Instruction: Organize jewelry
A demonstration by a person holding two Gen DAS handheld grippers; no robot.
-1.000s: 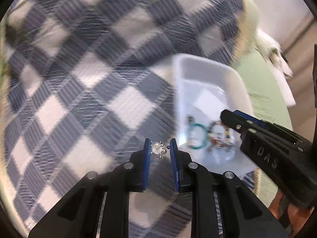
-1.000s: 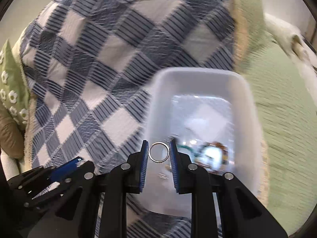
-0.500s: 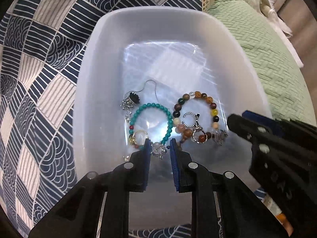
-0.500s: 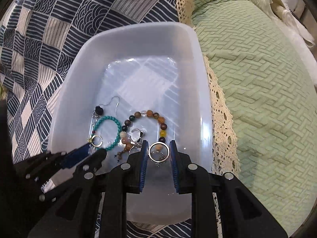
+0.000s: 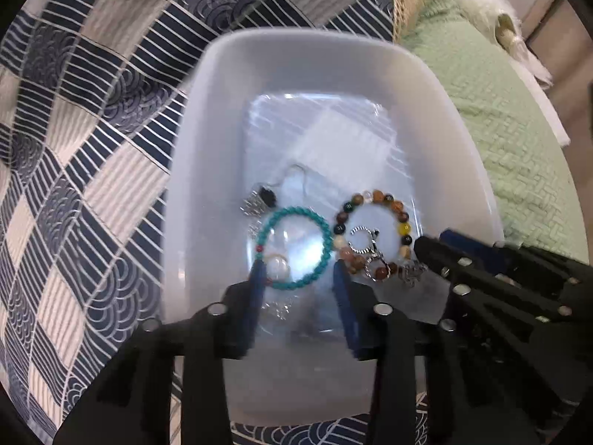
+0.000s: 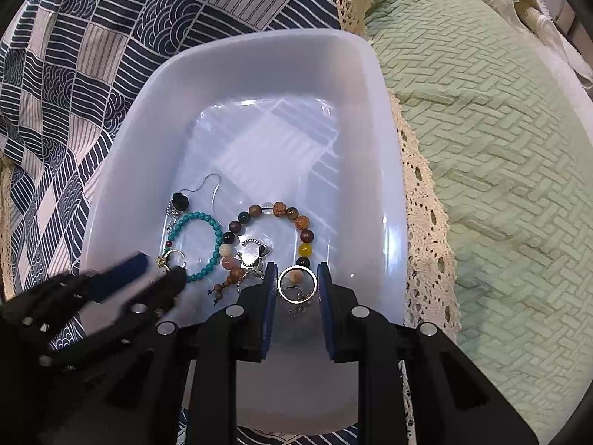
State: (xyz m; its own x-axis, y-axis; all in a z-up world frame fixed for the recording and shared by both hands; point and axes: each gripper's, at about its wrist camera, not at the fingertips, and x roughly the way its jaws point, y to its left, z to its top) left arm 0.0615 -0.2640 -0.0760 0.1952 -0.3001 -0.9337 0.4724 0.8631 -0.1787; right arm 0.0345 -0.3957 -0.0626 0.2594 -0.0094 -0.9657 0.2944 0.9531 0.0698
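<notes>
Your left claw (image 5: 298, 274) has just sprung wide and dropped its pearl charm (image 5: 276, 309) into the white tray (image 6: 374, 74), beside the turquoise bracelet (image 5: 296, 246). Your right claw (image 6: 296, 283) stays clenched on the silver ring (image 6: 297, 284), low over the tray: release it next.

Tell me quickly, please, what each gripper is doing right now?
Left gripper: open, holding nothing.
Right gripper: shut on the silver ring.
</notes>
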